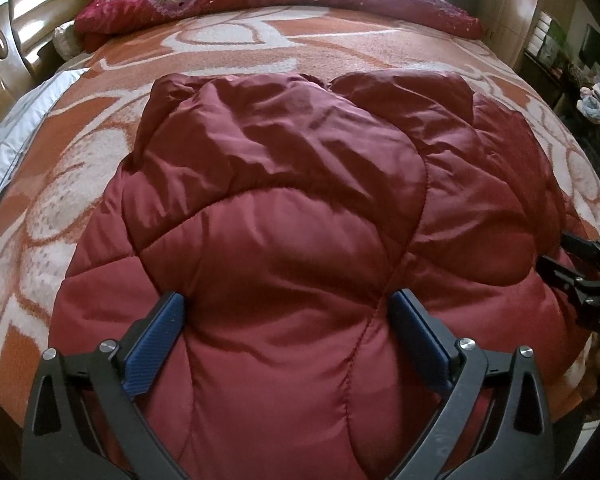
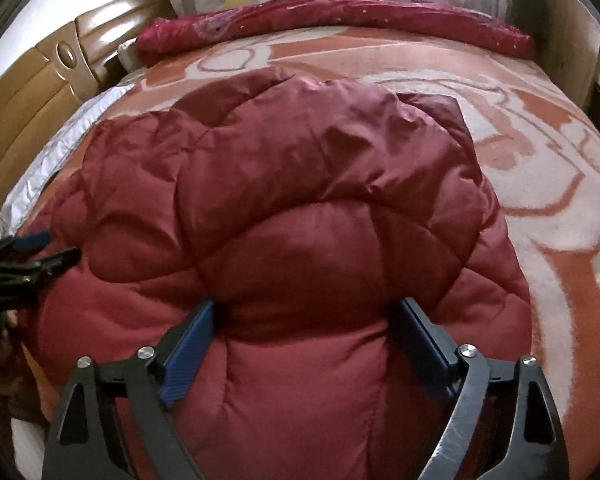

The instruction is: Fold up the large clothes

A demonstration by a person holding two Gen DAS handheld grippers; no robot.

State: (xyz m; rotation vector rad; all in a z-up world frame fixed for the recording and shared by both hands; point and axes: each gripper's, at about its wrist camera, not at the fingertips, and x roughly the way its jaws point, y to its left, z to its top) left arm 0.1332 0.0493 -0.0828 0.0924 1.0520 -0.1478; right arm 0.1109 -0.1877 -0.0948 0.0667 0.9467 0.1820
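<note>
Your puffy red jacket [image 1: 284, 200] lies on the bed [image 1: 80, 160], over the orange-and-white blanket, its near end at 6 o'clock under both tools. It already looks partly folded: the far end at 12 o'clock shows two rounded lobes doubled over the body, so the sides seem tucked in. What seems left is bringing the near end up toward 12 o'clock and flattening the bundle. Your left hand-held gripper [image 1: 288, 312] stands wide, fingers pressed into the padding with a bulge between them, not pinching. Your right hand-held gripper [image 2: 308, 320] is likewise spread wide around a fold. A rolled red quilt [image 1: 300, 0] lies across the far edge.
</note>
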